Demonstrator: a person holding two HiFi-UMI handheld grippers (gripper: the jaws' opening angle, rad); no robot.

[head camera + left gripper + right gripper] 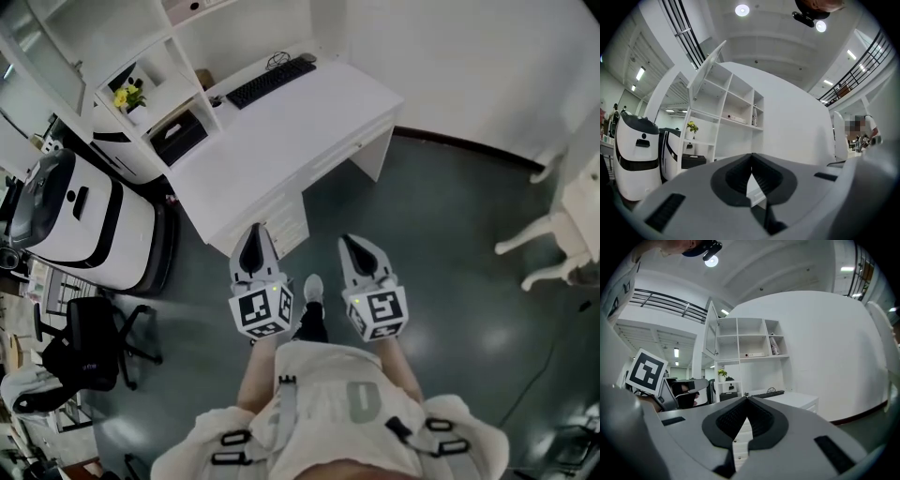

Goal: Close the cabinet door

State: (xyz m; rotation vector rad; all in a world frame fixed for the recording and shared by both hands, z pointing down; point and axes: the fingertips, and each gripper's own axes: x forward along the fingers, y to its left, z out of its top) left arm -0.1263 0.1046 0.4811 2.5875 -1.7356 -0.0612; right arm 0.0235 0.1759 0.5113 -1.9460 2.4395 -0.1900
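Note:
The white shelf cabinet [141,56] stands on the far left end of the desk. Its glass door [37,42] hangs swung open to the left. The same open door [707,70] juts out from the cabinet's top in the left gripper view, and the door [711,333] also shows in the right gripper view. My left gripper [253,234] and right gripper [356,244] are held side by side near the desk's front corner, well short of the cabinet, pointing level. The left gripper [751,158] is shut on nothing. The right gripper [746,399] has its tips together, also with nothing in it.
A white desk [309,112] carries a black keyboard [272,82]. A black box [178,138] and a yellow plant [129,97] sit in the lower shelves. White machines [75,220] and a black office chair [89,352] stand left. White chair legs [548,239] are at right.

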